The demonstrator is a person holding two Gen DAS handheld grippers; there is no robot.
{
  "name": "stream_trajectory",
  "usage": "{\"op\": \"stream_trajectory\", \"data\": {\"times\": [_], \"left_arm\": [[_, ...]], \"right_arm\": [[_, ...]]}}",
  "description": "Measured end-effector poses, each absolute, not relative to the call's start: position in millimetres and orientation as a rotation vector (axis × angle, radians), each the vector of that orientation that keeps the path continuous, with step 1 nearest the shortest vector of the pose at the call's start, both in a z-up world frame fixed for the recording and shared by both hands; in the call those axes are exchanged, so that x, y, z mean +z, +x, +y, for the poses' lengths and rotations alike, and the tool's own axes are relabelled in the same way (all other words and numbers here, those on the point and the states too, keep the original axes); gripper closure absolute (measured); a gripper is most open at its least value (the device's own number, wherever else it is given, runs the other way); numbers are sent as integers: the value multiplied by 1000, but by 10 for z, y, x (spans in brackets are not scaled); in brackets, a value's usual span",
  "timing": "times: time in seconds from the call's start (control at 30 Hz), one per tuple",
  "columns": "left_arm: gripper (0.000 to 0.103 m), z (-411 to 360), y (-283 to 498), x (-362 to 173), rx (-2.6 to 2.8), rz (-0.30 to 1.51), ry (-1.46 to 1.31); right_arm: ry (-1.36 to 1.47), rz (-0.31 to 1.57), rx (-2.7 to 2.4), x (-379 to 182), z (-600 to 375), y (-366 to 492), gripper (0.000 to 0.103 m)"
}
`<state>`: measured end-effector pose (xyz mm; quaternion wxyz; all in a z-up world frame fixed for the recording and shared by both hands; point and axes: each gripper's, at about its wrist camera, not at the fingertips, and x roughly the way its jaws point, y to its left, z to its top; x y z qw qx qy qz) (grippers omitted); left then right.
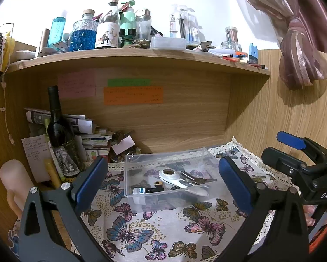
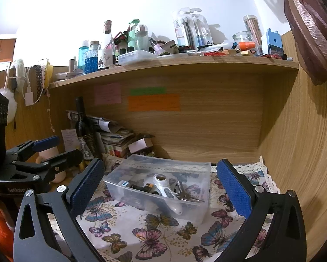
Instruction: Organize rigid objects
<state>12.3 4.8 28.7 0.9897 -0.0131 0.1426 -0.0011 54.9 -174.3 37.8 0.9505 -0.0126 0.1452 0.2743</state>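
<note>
A clear plastic box stands on the butterfly cloth in the desk nook. It holds a white magnifier, keys, a small black-and-gold item and a small white-and-blue item. The box shows in the right wrist view with the magnifier and keys inside. My left gripper is open and empty, just short of the box. My right gripper is open and empty, also facing the box. Each shows in the other's view, the right gripper and the left gripper.
A dark wine bottle and stacked papers stand at the nook's back left. A pink mug is at far left. The shelf above is crowded with bottles. A wood wall closes the right side. A curtain hangs upper right.
</note>
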Motion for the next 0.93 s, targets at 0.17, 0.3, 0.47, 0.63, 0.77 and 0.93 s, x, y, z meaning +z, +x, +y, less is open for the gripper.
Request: {"op": "stream_trajectory", "data": {"times": [0.17,0.3,0.47,0.63,0.77,0.93], "left_arm": [[0,62,130,281,-8,287,-34],[0,62,130,286,-12,284,-38],[0,38,122,292,-17,277,-33],[0,26,126,292,-25,281,-33],[0,26,133,285,-31,286,-37],[0,16,173,249,-39,302,-42]], "right_arm": [[-26,297,558,377,-1743,553,0],[-25,298,562,379,-1751,563,0],[-27,304,565,364,-1744,572,0],[-30,309,563,336,-1726,576,0],[-33,314,565,330,-1719,604,0],[-30,324,565,313,-1720,629,0]]}}
